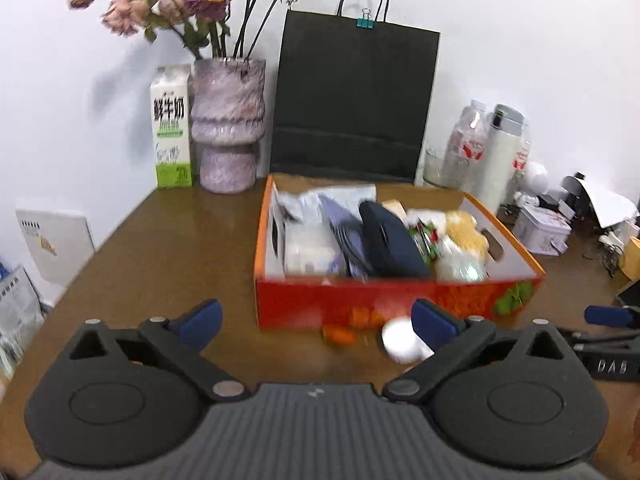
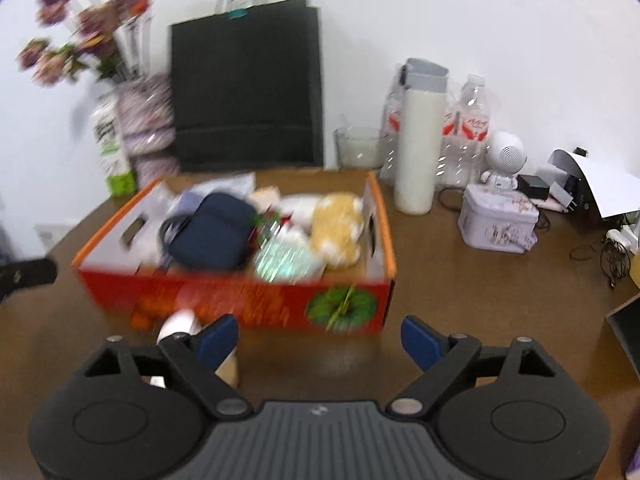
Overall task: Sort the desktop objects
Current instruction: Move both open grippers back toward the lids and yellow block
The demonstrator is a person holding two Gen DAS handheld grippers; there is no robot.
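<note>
Box [image 1: 384,304] — beyond both open jaws

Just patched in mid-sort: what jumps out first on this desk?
The orange cardboard box at mid-desk, crammed with a navy pouch and a yellow plush toy. Behind it, a black paper bag leans on the wall beside a vase of wilted roses.

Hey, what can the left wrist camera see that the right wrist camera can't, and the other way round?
Only the left wrist view shows the teal binder clip sharply on the black paper bag, and the white board beside the desk. Only the right wrist view clearly shows the round white robot-shaped speaker and clear glass cup. Both show the orange cardboard box, purple vase, milk carton and white flask.
</note>
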